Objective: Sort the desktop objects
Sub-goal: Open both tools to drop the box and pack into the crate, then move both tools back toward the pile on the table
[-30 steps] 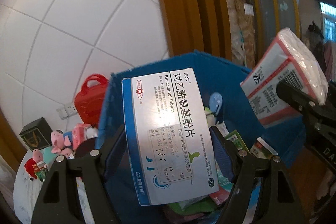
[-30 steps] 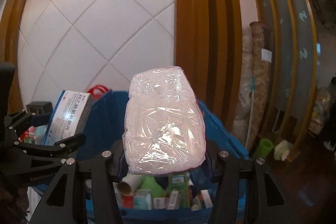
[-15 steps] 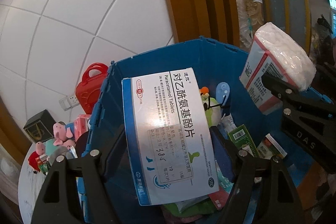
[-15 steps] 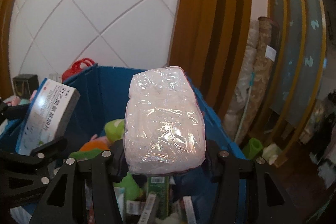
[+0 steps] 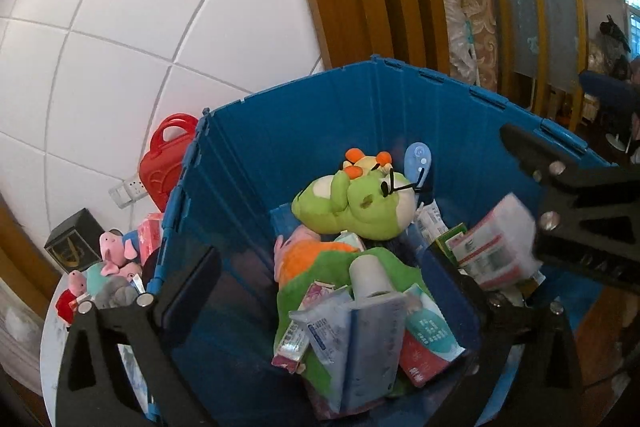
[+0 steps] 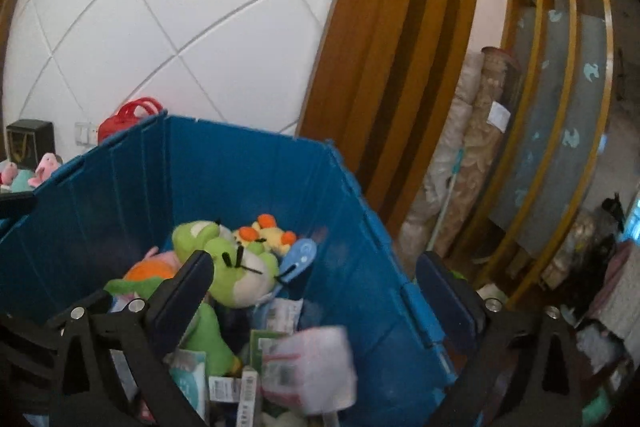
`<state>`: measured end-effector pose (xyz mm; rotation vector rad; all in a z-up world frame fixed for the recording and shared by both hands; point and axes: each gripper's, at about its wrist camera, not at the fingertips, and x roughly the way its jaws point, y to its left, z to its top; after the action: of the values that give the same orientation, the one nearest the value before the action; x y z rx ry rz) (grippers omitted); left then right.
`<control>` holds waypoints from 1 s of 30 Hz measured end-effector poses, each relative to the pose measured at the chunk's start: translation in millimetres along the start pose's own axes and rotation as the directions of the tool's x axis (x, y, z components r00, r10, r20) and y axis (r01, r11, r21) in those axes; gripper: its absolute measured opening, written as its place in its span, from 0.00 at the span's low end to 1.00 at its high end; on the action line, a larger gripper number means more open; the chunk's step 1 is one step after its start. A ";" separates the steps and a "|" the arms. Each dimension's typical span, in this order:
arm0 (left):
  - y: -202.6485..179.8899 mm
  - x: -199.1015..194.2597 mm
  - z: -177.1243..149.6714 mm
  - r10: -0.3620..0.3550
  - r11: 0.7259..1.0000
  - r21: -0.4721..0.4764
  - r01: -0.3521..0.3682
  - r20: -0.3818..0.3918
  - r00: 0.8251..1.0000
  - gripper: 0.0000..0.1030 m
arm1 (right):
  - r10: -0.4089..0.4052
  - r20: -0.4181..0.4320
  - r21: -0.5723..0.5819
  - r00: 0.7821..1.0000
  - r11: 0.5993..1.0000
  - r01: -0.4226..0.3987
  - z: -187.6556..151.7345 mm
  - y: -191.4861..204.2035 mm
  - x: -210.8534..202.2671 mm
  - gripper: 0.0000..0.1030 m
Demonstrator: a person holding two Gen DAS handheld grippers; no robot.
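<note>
A deep blue crate (image 5: 320,115) fills both views, holding plush toys and packets. My left gripper (image 5: 320,291) hangs over its near side with jaws opening wide and nothing pressed between them. Below it the white-and-blue tablet box (image 5: 372,347) lies blurred among the packets. My right gripper (image 6: 316,291) is also opening over the crate (image 6: 240,167), its pads touching nothing. The pink-and-white tissue pack (image 6: 308,367) is blurred below it, on the pile. In the left wrist view that tissue pack (image 5: 496,243) sits beside a finger (image 5: 532,147) of the right gripper.
A green plush frog (image 5: 360,203) and an orange toy (image 5: 312,255) lie in the crate. Left of it, on a white table (image 5: 52,339), stand a red bag (image 5: 168,163), pink pig toys (image 5: 116,251) and a black box (image 5: 74,243). Rolled carpets (image 6: 472,147) lean against wooden panels at the right.
Both grippers were shut on their loads before. Now both stand wide, and the tablet box and the tissue pack have dropped into the crate. Both hands shifted over the crate.
</note>
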<state>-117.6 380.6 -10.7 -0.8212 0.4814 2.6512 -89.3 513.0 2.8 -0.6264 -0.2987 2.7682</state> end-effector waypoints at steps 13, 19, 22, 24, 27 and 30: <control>6.5 -25.9 -9.1 -0.099 0.994 -0.039 0.100 0.003 0.995 0.98 | -0.011 -0.038 0.029 0.999 1.000 0.012 -11.8 -22.0 -23.0 1.00; 9.1 -37.3 -12.6 -0.104 0.994 -0.043 0.104 0.009 0.995 0.99 | 0.013 -0.073 0.076 0.997 0.997 -0.008 -21.3 -29.9 -24.6 1.00; 14.3 -40.4 -15.0 -0.119 0.991 -0.058 0.119 0.005 0.993 0.99 | 0.019 -0.086 0.092 0.996 0.996 -0.012 -23.6 -29.5 -24.7 1.00; 19.0 -43.2 -16.9 -0.114 0.991 -0.063 0.114 0.008 0.993 0.99 | 0.013 -0.097 0.090 0.995 0.996 -0.005 -24.5 -25.8 -23.9 1.00; 30.2 -48.6 -18.9 -0.105 0.991 -0.080 0.106 0.018 0.994 0.99 | 0.018 -0.110 0.086 0.994 0.996 -0.008 -26.3 -18.7 -23.3 1.00; 44.1 -53.9 -21.7 -0.091 0.990 -0.101 0.093 0.031 0.995 0.99 | 0.028 -0.112 0.087 0.993 0.996 -0.018 -24.1 -10.5 -26.9 1.00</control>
<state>-82.5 321.5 13.8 -0.8166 0.2949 2.6158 -52.8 517.5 -5.3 -0.7664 -0.1483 2.7374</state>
